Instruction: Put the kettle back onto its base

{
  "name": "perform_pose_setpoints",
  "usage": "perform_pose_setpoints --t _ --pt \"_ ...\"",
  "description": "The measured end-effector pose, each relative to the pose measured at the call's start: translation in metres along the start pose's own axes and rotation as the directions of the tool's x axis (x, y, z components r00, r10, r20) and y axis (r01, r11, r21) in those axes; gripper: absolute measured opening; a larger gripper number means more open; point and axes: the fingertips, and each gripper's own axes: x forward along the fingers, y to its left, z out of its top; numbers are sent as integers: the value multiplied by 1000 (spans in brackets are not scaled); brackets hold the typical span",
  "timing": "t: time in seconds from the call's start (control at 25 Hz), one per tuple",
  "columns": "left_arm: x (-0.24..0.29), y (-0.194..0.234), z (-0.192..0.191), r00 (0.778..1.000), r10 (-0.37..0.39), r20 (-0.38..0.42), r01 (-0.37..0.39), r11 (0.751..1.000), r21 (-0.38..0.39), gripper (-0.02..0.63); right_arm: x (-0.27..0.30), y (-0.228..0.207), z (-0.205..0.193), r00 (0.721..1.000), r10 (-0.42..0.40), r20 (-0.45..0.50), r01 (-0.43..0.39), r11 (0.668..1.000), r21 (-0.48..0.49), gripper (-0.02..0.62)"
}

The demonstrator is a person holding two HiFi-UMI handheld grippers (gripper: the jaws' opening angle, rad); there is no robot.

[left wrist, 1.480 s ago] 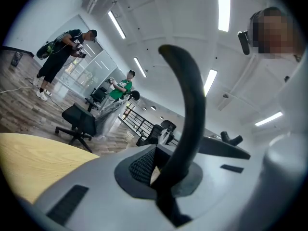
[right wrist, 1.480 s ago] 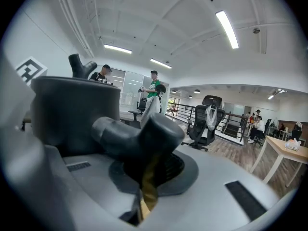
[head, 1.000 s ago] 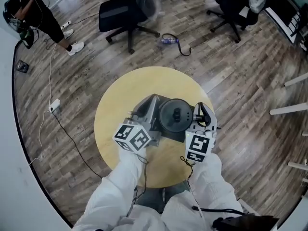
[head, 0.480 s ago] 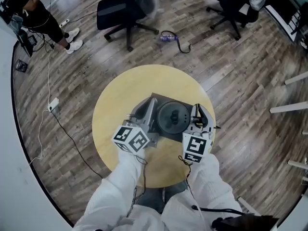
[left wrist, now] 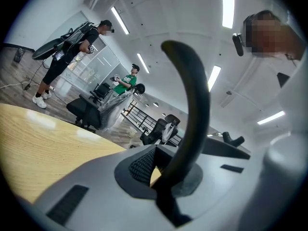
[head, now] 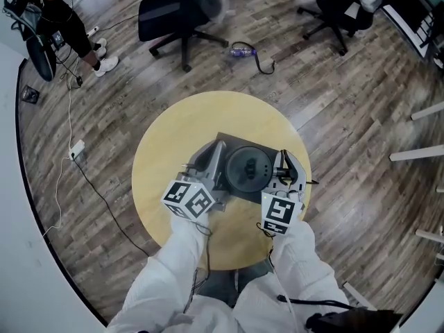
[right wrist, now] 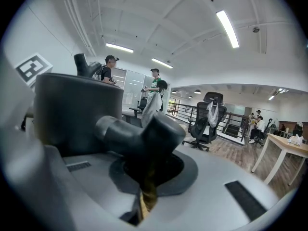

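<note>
The black kettle (head: 248, 168) is over the middle of the round yellow table (head: 173, 137), above its dark square base (head: 223, 144); whether it rests on the base I cannot tell. My right gripper (head: 286, 166) is at the kettle's right side. Its jaws are closing and pressed on the black handle (right wrist: 144, 134), next to the kettle body (right wrist: 77, 109). My left gripper (head: 211, 159) lies level at the kettle's left, over the base's edge. It is shut, with a thin black curved cord (left wrist: 195, 105) rising from between its jaws.
Two office chairs (head: 173, 19) (head: 340, 5) stand on the wood floor beyond the table. A person (head: 48, 19) stands at the far left. A power strip with cable (head: 78, 150) lies left of the table, and a small object (head: 243, 50) lies behind it.
Both grippers and the kettle have sunk a little toward the base. The grips look the same.
</note>
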Motion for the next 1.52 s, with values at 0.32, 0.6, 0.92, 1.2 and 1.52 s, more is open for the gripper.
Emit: perform_pose_setpoints --t 0.32,0.6,0.92,1.2,1.52 --pt "-4 12 -2 997 66 36 -64 996 -54 -2 1 0 5 999 -22 34 22 1000 -12 20" --pt "-17 19 5 988 123 89 -111 986 -126 27 -4 -4 4 998 -55 27 56 998 -31 79" --pt "-30 17 8 984 148 104 -132 981 -144 97 -20 -1 5 997 -75 33 77 995 -60 117" --pt "-58 10 0 984 147 101 -130 980 -152 110 -47 1 -1 996 -81 41 82 996 -39 118" --pt "-118 12 -12 969 225 98 -204 962 -182 127 -92 3 -8 993 -114 41 113 993 25 120"
